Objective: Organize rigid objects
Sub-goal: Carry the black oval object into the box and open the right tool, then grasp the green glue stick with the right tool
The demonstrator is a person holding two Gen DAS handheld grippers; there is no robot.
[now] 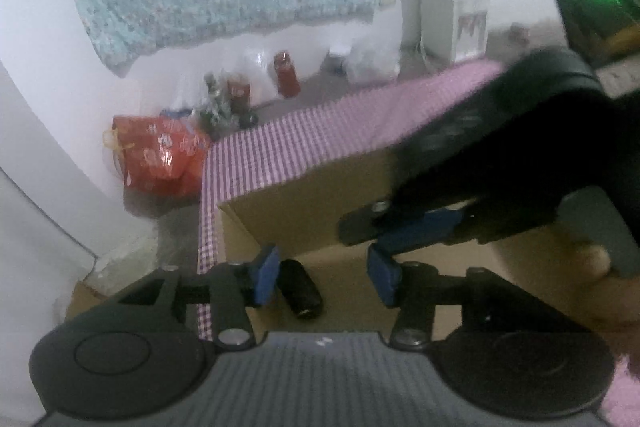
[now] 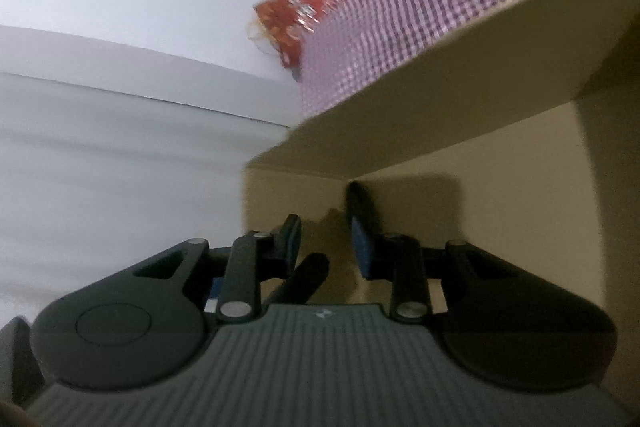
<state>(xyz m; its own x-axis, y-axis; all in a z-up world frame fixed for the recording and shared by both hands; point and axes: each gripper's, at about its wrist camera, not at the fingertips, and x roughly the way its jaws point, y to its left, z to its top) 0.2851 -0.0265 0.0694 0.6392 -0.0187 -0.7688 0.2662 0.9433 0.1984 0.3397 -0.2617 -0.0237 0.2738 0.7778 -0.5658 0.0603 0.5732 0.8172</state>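
Left wrist: black cylinder [image 1: 302, 289] lying flat

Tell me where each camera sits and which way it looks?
Left wrist view: sits on the left gripper, looking down into the cardboard box at a black cylinder; the right gripper and a hand show too.
Right wrist view: sits on the right gripper, tilted sideways, looking into the box.
Both share the box, checked cloth and red bag.
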